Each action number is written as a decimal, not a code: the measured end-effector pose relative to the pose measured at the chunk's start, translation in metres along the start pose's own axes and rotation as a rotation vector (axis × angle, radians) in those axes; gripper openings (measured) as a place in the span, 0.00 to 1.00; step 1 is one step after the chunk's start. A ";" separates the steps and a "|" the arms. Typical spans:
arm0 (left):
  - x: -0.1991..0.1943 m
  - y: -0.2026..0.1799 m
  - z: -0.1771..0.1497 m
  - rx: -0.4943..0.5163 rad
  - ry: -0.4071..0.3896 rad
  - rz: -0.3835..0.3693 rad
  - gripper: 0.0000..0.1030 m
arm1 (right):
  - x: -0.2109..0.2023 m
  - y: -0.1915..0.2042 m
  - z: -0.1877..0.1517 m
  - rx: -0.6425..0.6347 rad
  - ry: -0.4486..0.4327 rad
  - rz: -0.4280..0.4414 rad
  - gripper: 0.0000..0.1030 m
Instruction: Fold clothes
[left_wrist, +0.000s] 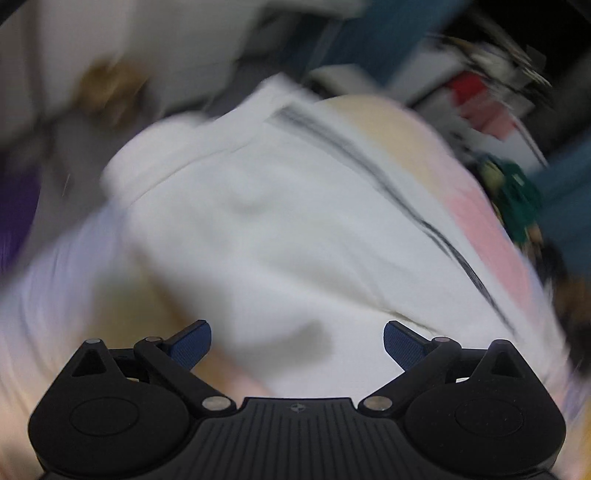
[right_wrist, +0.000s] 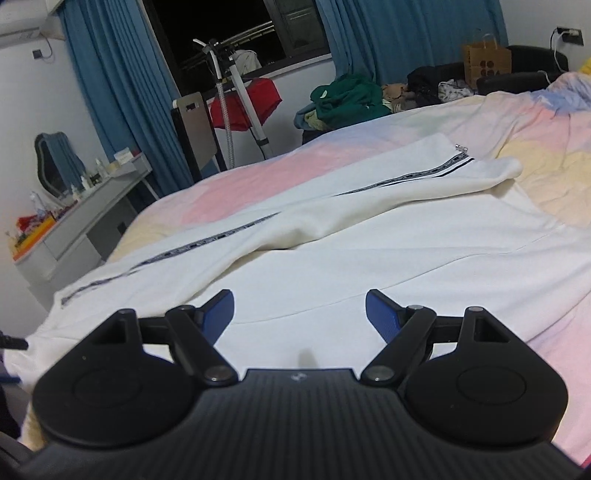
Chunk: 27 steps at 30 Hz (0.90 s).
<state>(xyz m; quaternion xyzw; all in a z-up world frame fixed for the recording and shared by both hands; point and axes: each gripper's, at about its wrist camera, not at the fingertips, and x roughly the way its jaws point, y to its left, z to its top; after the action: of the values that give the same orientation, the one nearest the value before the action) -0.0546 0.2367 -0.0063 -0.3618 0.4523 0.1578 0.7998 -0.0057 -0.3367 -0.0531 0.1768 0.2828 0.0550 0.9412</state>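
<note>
White fleece fills most of what I see through both wrist cameras: a white jacket spread flat on a bed, on top of a pastel bedspread blotched in pink, yellow and pale blue. From my right wrist view the garment runs across the frame, with a dark patterned zipper band along its front up to a small metal pull near the collar end, and one sleeve folded across the body, its cuff lying by the yellow patch of the spread. My right gripper hangs low over the near part of the jacket, its blue pads wide apart with nothing between them. My left wrist view is heavily smeared by blur, but I can make out the same white cloth and its dark stripe running diagonally to the right; my left gripper is likewise spread, its blue pads clear of the fabric as far as I can tell. Beyond the bed I see blue curtains, a dark window, a red fabric piece on a stand, a grey desk with small items, a heap of green clothing and a brown paper bag.
</note>
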 end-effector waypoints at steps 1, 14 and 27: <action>0.004 0.010 0.004 -0.045 0.018 0.014 0.96 | 0.000 -0.002 0.001 0.014 0.000 0.000 0.78; 0.028 0.052 0.015 -0.282 0.000 -0.085 0.85 | -0.039 -0.126 0.031 0.487 -0.157 -0.202 0.78; 0.028 0.056 0.003 -0.367 -0.095 -0.397 0.84 | -0.001 -0.250 -0.020 1.060 -0.051 -0.277 0.79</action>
<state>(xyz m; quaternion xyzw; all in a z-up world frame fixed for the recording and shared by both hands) -0.0701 0.2760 -0.0531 -0.5745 0.2981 0.0942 0.7564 -0.0162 -0.5637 -0.1589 0.5890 0.2697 -0.2235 0.7283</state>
